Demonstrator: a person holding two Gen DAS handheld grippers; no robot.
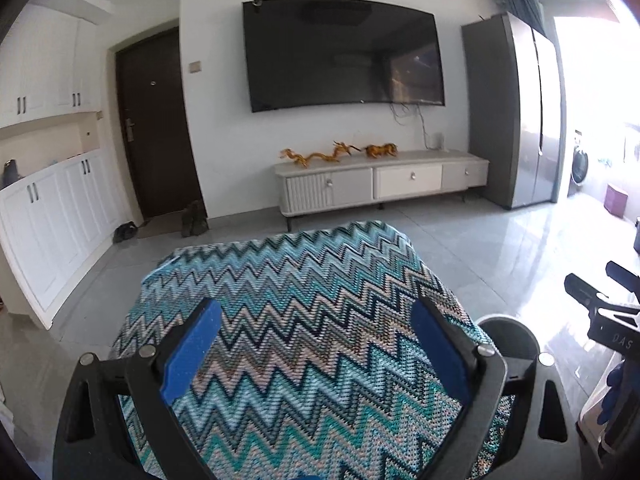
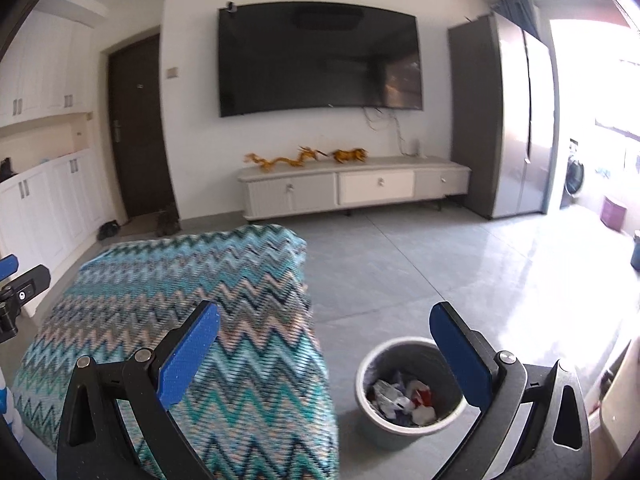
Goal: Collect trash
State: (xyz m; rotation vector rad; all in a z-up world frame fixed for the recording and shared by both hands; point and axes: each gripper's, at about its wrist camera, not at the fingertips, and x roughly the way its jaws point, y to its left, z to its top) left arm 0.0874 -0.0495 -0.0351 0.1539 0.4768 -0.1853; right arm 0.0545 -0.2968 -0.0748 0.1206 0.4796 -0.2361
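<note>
A grey round trash bin stands on the floor right of the table and holds crumpled paper and wrappers. Its rim shows in the left wrist view behind my right finger. My left gripper is open and empty above the table with the zigzag cloth. My right gripper is open and empty, above the table's right edge, its right finger over the bin. The cloth has no trash on the part that I see.
A low TV cabinet with orange figurines stands under a wall TV. A tall grey fridge is at the right, white cupboards at the left. The right gripper shows at the left view's right edge.
</note>
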